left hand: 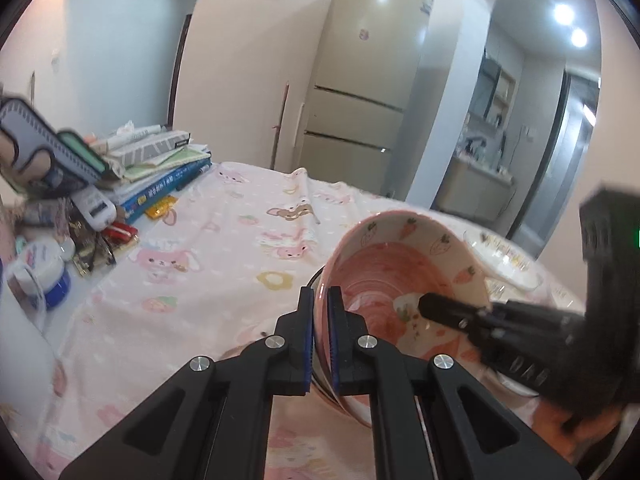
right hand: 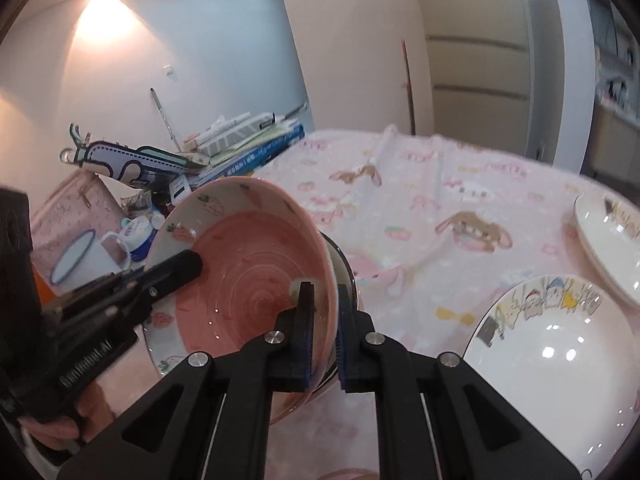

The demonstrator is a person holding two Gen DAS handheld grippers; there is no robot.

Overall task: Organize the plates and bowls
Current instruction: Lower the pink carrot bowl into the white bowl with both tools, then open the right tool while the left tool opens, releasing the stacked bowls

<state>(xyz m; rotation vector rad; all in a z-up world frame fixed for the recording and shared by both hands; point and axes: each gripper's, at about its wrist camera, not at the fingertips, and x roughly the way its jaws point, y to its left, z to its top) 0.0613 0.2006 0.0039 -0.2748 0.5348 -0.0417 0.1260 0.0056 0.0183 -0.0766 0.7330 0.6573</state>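
A pink bowl (left hand: 400, 280) with carrot and strawberry prints is tilted up on its side above the pink cartoon tablecloth (left hand: 224, 248). My left gripper (left hand: 320, 320) is shut on its left rim. My right gripper (right hand: 324, 320) is shut on the opposite rim of the same bowl (right hand: 248, 264). In the left wrist view, one of the right gripper's fingers (left hand: 444, 308) shows inside the bowl. A left gripper finger (right hand: 180, 268) likewise shows inside it in the right wrist view. A shiny metal rim (right hand: 344, 264) shows just behind the bowl, and a strawberry-print dish (right hand: 160, 356) lies below it.
Two white cartoon-print bowls (right hand: 560, 360) (right hand: 608, 240) stand at the right of the table. Books and clutter (left hand: 160, 172), a white mug (right hand: 88, 260) and a pink bag (right hand: 68, 216) fill the left side. A fridge (left hand: 368, 92) stands beyond the table.
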